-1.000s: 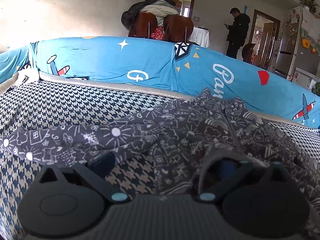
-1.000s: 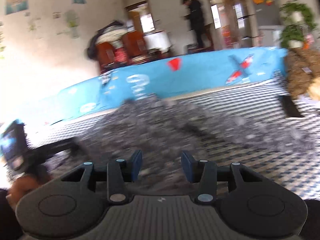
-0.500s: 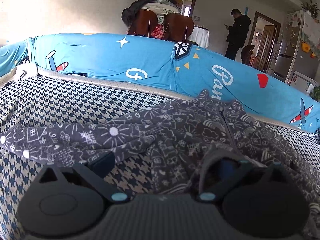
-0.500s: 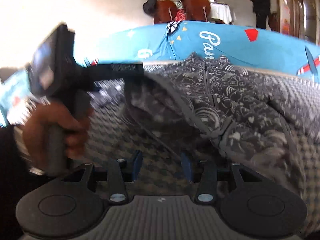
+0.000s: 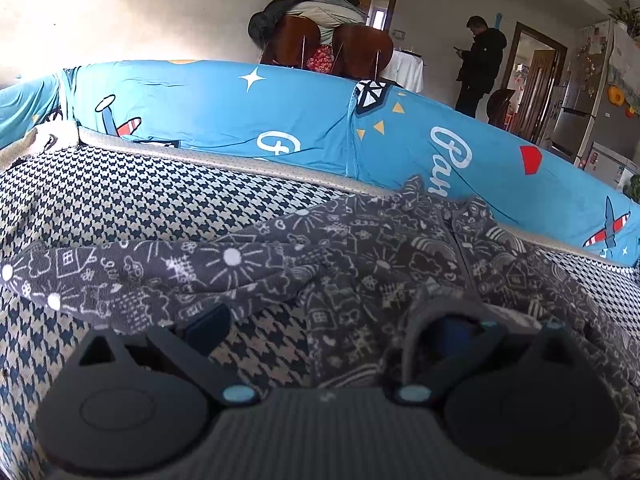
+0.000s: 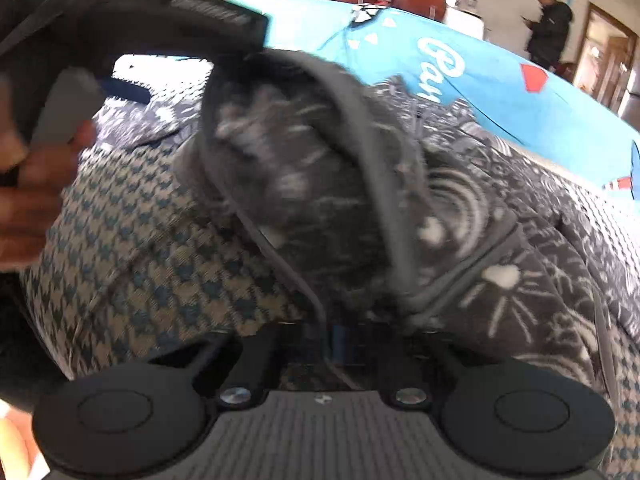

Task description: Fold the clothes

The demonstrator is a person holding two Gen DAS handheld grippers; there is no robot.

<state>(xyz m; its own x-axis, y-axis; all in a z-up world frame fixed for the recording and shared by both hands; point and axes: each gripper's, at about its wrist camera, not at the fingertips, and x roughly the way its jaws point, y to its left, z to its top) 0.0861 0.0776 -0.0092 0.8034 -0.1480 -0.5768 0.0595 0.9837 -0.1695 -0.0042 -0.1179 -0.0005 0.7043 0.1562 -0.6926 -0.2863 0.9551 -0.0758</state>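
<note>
A dark grey garment [image 5: 360,264] printed with white doodles lies spread on the houndstooth sofa seat [image 5: 160,192]. My left gripper [image 5: 330,328] rests low on the seat with its jaws wide apart. The garment's hem drapes over its right finger [image 5: 452,328], and a sleeve lies over the tip of the left one. In the right wrist view the garment [image 6: 320,184] bulges up close to the camera. My right gripper [image 6: 340,340] is closing its jaws on the grey hem edge, the blue pads almost together with fabric between them.
A blue cartoon-print sheet [image 5: 240,112] covers the sofa back behind the garment. A hand [image 6: 28,192] holding the left tool fills the left of the right wrist view. Beyond the sofa are brown chairs [image 5: 360,48], a standing person [image 5: 480,64] and a fridge [image 5: 580,120].
My right gripper swung left and down to the garment's near hem, and its jaws went from open to pinched together on the fabric. The left gripper and the sleeve stayed put.
</note>
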